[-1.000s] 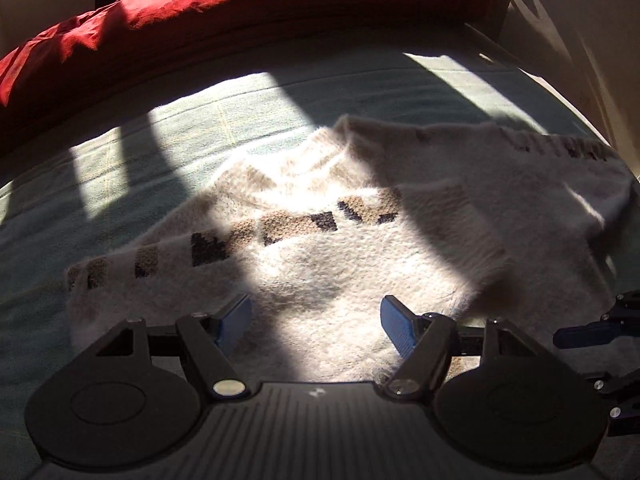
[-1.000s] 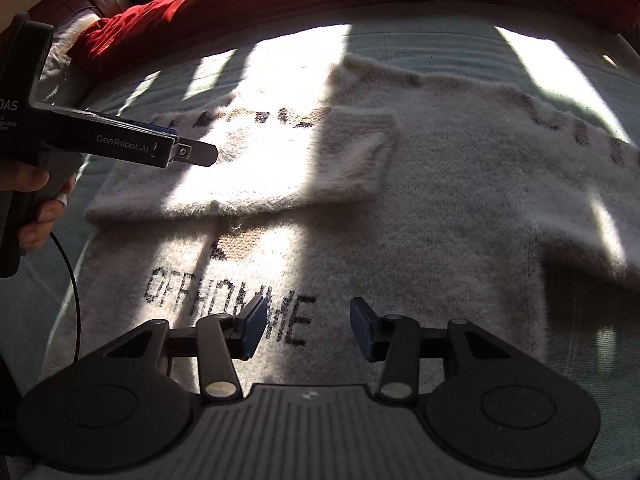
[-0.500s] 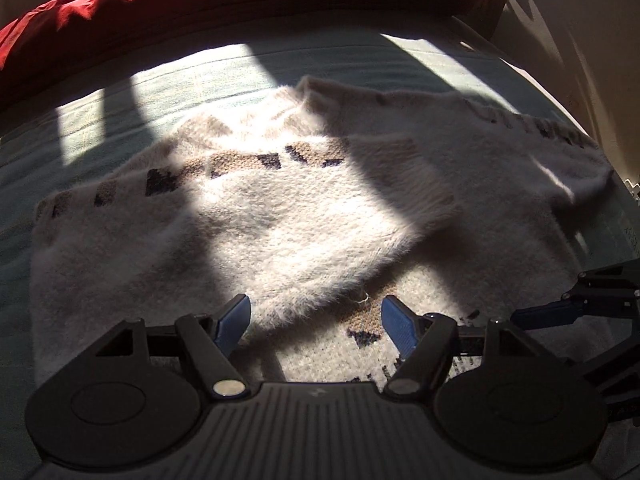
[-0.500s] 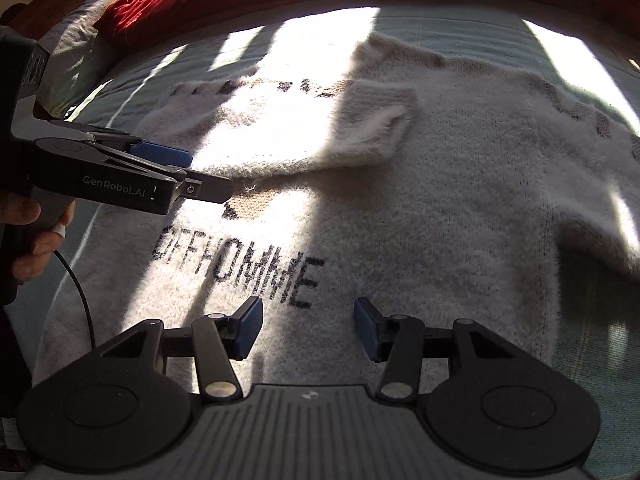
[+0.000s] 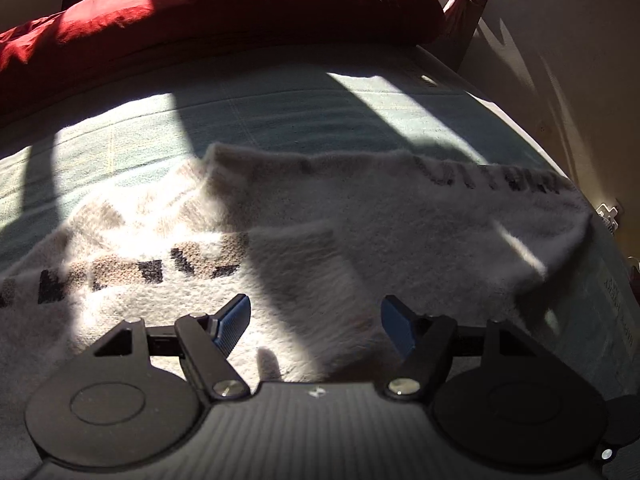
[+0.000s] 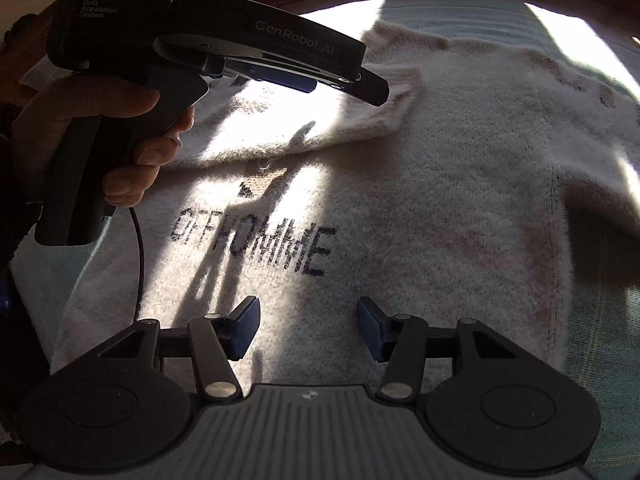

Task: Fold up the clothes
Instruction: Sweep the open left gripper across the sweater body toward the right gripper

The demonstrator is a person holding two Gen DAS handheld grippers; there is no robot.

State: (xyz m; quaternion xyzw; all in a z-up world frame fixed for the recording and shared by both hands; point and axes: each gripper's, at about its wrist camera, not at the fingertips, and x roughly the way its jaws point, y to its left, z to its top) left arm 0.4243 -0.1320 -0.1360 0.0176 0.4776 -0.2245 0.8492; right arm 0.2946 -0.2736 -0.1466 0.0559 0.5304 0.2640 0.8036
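A fuzzy cream sweater (image 6: 420,200) with dark lettering and a brown-and-black patterned band (image 5: 132,272) lies flat on the pale green bedspread (image 5: 280,112). One sleeve (image 6: 360,120) is folded across its chest. My left gripper (image 5: 315,326) hovers over that folded sleeve, open, nothing between its blue pads. In the right wrist view the left gripper (image 6: 372,88) shows side-on at upper left, held by a hand (image 6: 120,128). My right gripper (image 6: 308,326) hangs over the sweater's lower body below the lettering. Its jaws are opening, with nothing between them.
A red duvet (image 5: 200,12) runs along the far side of the bed. The bed's right edge and a pale wall (image 5: 560,60) lie beyond the sweater's other sleeve (image 5: 540,220). A black cable (image 6: 138,248) hangs from the left gripper's handle.
The left gripper has swung across toward the sweater's middle, over the folded sleeve, and looms larger in the right wrist view. The right gripper's jaws have widened slightly.
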